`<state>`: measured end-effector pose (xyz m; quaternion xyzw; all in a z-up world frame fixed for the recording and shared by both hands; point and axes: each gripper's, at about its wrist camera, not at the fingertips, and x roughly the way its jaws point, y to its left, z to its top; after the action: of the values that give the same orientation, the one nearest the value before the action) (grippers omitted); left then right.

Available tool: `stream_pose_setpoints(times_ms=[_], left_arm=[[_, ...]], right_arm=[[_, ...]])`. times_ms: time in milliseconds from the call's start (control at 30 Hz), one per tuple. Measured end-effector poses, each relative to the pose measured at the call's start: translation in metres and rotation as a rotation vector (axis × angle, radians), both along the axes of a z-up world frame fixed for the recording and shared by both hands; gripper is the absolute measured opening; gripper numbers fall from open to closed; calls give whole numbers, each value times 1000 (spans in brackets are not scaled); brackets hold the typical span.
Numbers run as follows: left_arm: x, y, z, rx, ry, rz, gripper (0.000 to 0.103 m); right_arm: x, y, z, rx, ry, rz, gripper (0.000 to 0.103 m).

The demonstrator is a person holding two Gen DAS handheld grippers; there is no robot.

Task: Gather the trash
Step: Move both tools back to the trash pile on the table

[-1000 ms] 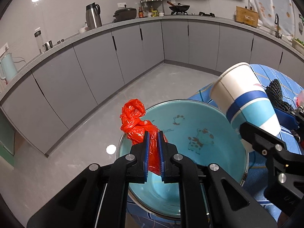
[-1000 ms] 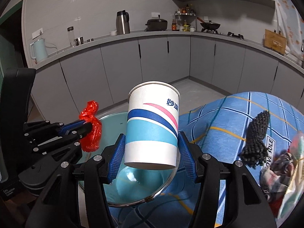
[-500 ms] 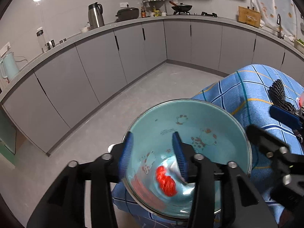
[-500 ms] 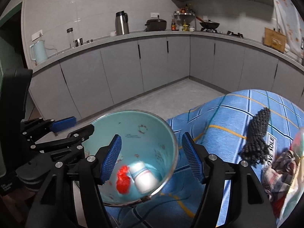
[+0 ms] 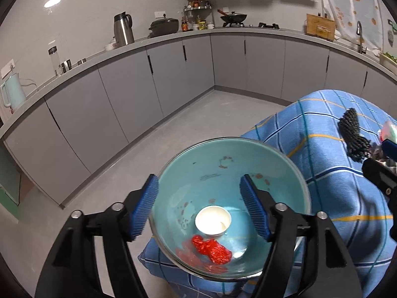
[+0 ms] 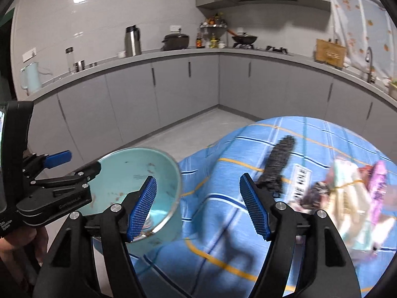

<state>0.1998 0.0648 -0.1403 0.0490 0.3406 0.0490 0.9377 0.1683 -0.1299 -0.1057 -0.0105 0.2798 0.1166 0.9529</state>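
A teal bowl [image 5: 223,164] sits at the near corner of the table with the blue checked cloth [image 5: 335,168]. Inside it lie a paper cup [image 5: 213,221], seen from above, and a crumpled red plastic bag [image 5: 211,249]. My left gripper [image 5: 199,208] is open and empty above the bowl. My right gripper [image 6: 198,208] is open and empty over the cloth, to the right of the bowl [image 6: 139,168]. The left gripper also shows in the right wrist view [image 6: 72,164], beside the bowl.
A black knitted bundle [image 6: 278,166] lies on the cloth, with a white label [image 6: 300,181] and a pile of colourful wrappers [image 6: 354,191] to its right. Grey kitchen cabinets [image 5: 173,74] run round the back. Bare floor [image 5: 173,134] lies beyond the table.
Both grippers opened: the red bag and the paper cup dropped into the bowl. The right gripper has since swung right, toward the black bundle and wrappers.
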Motion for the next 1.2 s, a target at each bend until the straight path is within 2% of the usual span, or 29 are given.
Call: stream_pose_setpoints(times_ms=[67, 267, 500, 567, 900, 1000, 1200], left_arm=[[-3, -8, 2, -4, -3, -18, 75], [-11, -47, 9, 8, -14, -96, 76], [-20, -111, 23, 22, -46, -229, 77], [-23, -133, 28, 24, -60, -273, 80], [-39, -222, 42, 41, -101, -442, 82], [-43, -245, 44, 37, -109, -486, 82], [-44, -274, 32, 48, -77, -532, 82]], right_arm=[[-6, -9, 4, -4, -14, -29, 69], [-34, -52, 17, -5, -63, -124, 70], [-76, -117, 28, -1, -109, -296, 73], [-85, -135, 29, 3, -119, -345, 73], [-98, -196, 16, -5, -88, -540, 73], [-101, -207, 10, 7, -74, -568, 73], [-111, -218, 4, 32, -75, -583, 73]])
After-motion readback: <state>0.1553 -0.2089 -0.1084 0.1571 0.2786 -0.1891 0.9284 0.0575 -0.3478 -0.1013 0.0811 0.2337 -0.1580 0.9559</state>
